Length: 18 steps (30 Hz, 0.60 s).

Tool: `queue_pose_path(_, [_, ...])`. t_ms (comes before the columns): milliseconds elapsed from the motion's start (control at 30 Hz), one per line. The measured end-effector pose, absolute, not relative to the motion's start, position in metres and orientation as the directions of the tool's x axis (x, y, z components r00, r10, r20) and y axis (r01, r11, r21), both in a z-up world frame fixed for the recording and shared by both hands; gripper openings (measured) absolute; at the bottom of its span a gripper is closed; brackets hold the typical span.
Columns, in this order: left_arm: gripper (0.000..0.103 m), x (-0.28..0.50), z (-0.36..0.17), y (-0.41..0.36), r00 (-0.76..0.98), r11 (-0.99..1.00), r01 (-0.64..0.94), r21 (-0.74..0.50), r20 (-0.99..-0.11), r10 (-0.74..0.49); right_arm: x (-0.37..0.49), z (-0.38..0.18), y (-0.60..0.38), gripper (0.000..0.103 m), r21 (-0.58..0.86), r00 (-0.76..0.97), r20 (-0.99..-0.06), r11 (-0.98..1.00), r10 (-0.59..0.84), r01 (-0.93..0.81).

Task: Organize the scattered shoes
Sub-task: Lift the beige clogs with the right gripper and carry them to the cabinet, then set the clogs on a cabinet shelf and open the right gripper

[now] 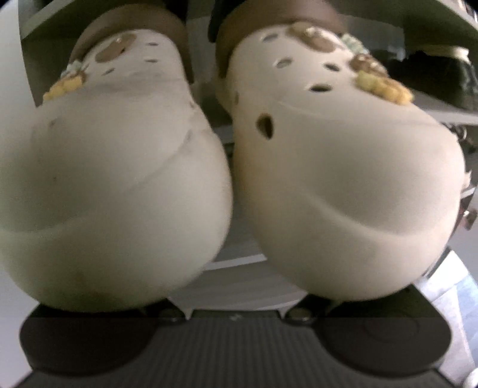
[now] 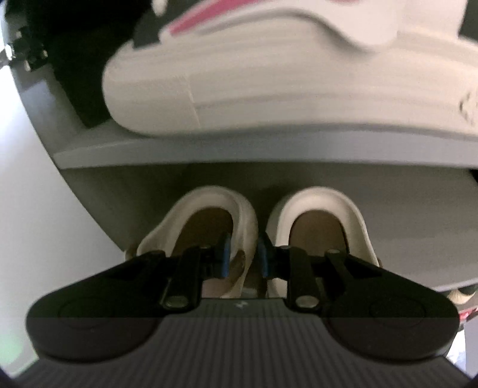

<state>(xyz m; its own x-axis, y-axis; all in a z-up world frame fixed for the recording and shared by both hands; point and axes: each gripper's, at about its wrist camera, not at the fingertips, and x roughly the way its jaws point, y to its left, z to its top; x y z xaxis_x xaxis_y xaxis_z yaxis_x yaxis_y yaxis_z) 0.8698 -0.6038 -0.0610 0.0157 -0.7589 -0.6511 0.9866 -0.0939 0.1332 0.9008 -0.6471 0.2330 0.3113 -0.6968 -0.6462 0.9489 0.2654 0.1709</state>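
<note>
Two cream clogs side by side, toes toward the left wrist camera, filling most of that view: left-side clog (image 1: 113,179) and right-side clog (image 1: 343,191), both smooth and rounded with vent holes on top, brown heel straps (image 1: 277,18) at the back, and yellow and brown charms (image 1: 382,83) near the outer edges. Blurred and very close. Raised in front of grey shelving (image 1: 442,110), with dark shoes (image 1: 433,74) on a shelf at upper right. Left gripper (image 1: 236,334) angled downward with only its dark body visible at the bottom; fingers hidden under the clog toes, so cannot tell how wide the jaws stand or whether anything is gripped. In the right wrist view, a cream pair of shoes (image 2: 316,206) seen from the heel end, brown insoles showing, just below the grey shelf board (image 2: 209,152); cannot tell for certain whether these are the same clogs. White sneaker (image 2: 269,89) with a pink stripe up on that board, a black item beside it at left. Right gripper (image 2: 243,255) tilted down, jaws nearly closed, blue pads (image 2: 225,253) pinching the two touching inner walls of the pair, one finger inside each shoe.
</note>
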Motion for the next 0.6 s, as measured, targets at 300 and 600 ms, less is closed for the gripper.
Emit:
queue_pose_path(300, [0.083, 0.875, -0.044, -0.622, 0.050, -0.076, 0.985, 0.154, -0.679, -0.733, 0.871, 0.269, -0.578, 0.058, 0.157, 0.321, -0.581, 0.284, -0.748, 0.946])
queue_pose_path(600, [0.083, 0.866, -0.054, -0.636, 0.036, -0.104, 0.982, 0.159, -0.695, -0.718, 0.748, 0.180, -0.560, 0.087, 0.568, 0.317, -0.612, -0.124, -0.724, 0.814])
